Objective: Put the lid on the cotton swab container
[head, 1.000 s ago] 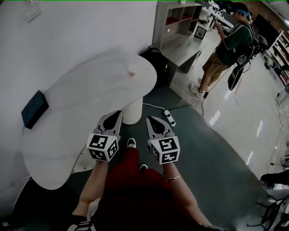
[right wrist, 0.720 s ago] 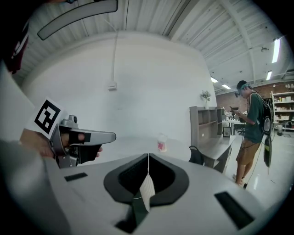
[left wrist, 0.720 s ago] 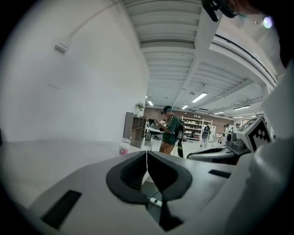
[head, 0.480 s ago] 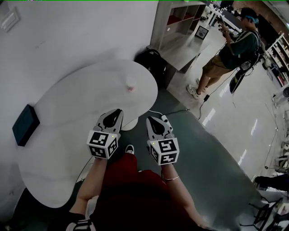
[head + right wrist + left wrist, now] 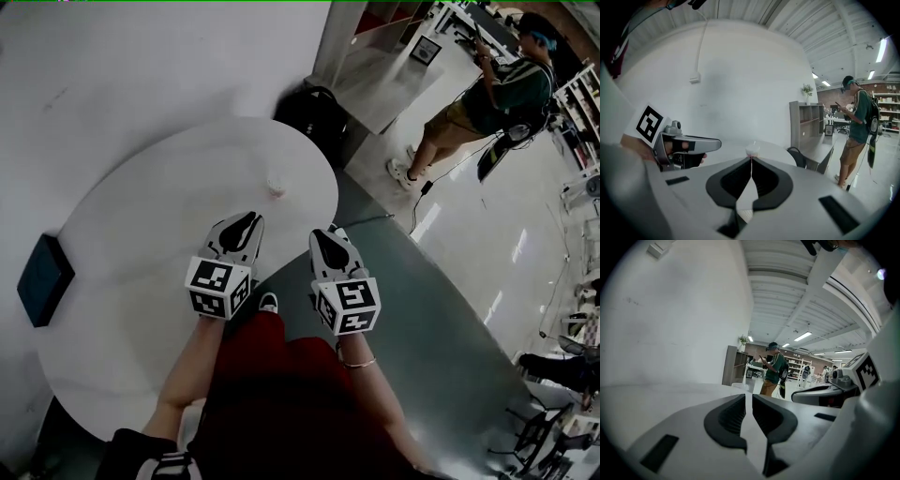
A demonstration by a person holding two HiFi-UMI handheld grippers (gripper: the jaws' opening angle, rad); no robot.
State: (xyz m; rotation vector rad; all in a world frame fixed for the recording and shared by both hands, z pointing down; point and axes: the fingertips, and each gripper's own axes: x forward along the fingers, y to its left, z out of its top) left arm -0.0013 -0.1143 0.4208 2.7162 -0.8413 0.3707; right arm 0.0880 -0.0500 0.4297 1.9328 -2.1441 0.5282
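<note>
A small white cotton swab container (image 5: 275,187) with a pinkish base stands on the far part of the round white table (image 5: 141,225). I cannot make out a separate lid. My left gripper (image 5: 251,217) hovers over the table's near edge, short of the container, jaws shut and empty. Beside it my right gripper (image 5: 323,232) hangs just off the table's right rim, also shut and empty. In the right gripper view the container (image 5: 752,151) sits straight beyond the closed tips of the right gripper (image 5: 751,158). The left gripper (image 5: 748,394) shows only a hairline between its jaws.
A dark blue flat box (image 5: 42,279) lies at the table's left edge. A black chair (image 5: 314,112) stands behind the table by a grey desk (image 5: 394,75). A person (image 5: 502,103) stands at the back right on the shiny floor. A white wall runs behind the table.
Both grippers have moved forward together toward the table; the left one now hangs over the tabletop. The container lies closer to the tips. Both jaws stay shut.
</note>
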